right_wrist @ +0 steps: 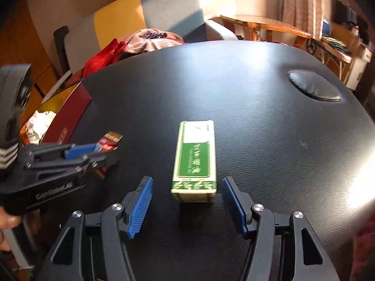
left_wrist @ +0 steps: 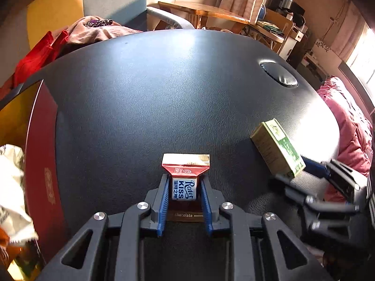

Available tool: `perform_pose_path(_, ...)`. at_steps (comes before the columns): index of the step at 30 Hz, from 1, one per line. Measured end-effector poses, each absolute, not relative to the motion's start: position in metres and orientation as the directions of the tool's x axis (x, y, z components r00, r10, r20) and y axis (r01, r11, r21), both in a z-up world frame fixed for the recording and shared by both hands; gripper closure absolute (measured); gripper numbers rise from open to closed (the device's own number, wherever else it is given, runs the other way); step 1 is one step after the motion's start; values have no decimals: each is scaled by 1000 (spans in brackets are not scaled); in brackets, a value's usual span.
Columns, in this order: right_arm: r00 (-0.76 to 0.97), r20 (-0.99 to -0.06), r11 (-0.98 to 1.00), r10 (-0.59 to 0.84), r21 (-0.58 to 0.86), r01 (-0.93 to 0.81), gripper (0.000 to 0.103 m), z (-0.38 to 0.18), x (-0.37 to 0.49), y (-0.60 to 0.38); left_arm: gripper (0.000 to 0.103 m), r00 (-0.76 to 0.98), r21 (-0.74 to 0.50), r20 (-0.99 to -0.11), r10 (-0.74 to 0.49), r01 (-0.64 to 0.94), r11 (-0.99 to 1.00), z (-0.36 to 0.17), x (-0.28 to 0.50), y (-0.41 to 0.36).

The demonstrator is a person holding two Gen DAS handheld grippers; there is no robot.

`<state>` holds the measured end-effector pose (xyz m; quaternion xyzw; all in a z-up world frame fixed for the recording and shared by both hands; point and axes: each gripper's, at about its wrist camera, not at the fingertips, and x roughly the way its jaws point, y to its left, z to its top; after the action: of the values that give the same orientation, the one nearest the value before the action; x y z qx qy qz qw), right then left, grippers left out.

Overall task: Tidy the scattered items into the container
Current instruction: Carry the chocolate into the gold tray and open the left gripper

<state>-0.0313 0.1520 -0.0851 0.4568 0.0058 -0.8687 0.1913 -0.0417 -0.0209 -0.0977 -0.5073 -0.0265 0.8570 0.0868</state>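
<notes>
- The left claw (left_wrist: 184, 195) is clamped on a small chocolate packet (left_wrist: 185, 178), its blue pads pressed on the two sides of the white-and-blue label, with the red and gold end sticking out beyond the tips.
- The packet sits at the near middle of the black desk (left_wrist: 175, 89); whether it is lifted clear or resting on the surface cannot be told from these views.
- The container, a dark red box (left_wrist: 44, 154), lies at the left edge of the desk, with crumpled wrappers (left_wrist: 14, 187) already inside it.
- To carry the packet well, I judge the grip should stay squeezed evenly; a soft wrapper can slide out forward, so lift it level and swing it left over the red wall before letting go.
- Release it low inside the box, not from high, since a light packet could bounce off the wrappers.
- The right claw (right_wrist: 187, 201) stands wide, one pad on each side of the near end of a green and cream box (right_wrist: 195, 159), neither pad touching it.
- That box lies flat, right of the packet, lengthwise along the claw's line.
- For a sound grasp, push further along the box so the pads meet its long sides nearer the middle, then close squarely.
- Mind the two claws: they are near each other.
</notes>
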Motion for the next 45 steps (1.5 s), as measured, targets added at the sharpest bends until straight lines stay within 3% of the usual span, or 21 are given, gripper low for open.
perform_pose_path(8, -514, -795, -937, -321, 188, 295, 42, -80, -38, 160, 79, -494, -145, -848, 191, -131, -981, -89, -8, -21)
perform_pose_path(20, -518, -824, -952, -229, 78, 296, 46, -89, -38, 146, 79, -619, -216, -761, 192, -37, -976, -35, 44, -82)
perform_pose_path(32, -519, -831, -954, -199, 43, 296, 42, -93, -38, 142, 78, -699, -216, -715, 9, 209, -954, -14, 82, -176)
perform_pose_path(36, -520, -832, -955, -192, 37, 293, 37, -94, -39, 138, 78, -682, -190, -728, -73, 303, -934, -19, 80, -214)
perform_pose_path(45, -518, -834, -953, -191, 32, 301, 37, -94, -42, 134, 77, -640, -148, -752, -154, 393, -908, -41, 64, -254)
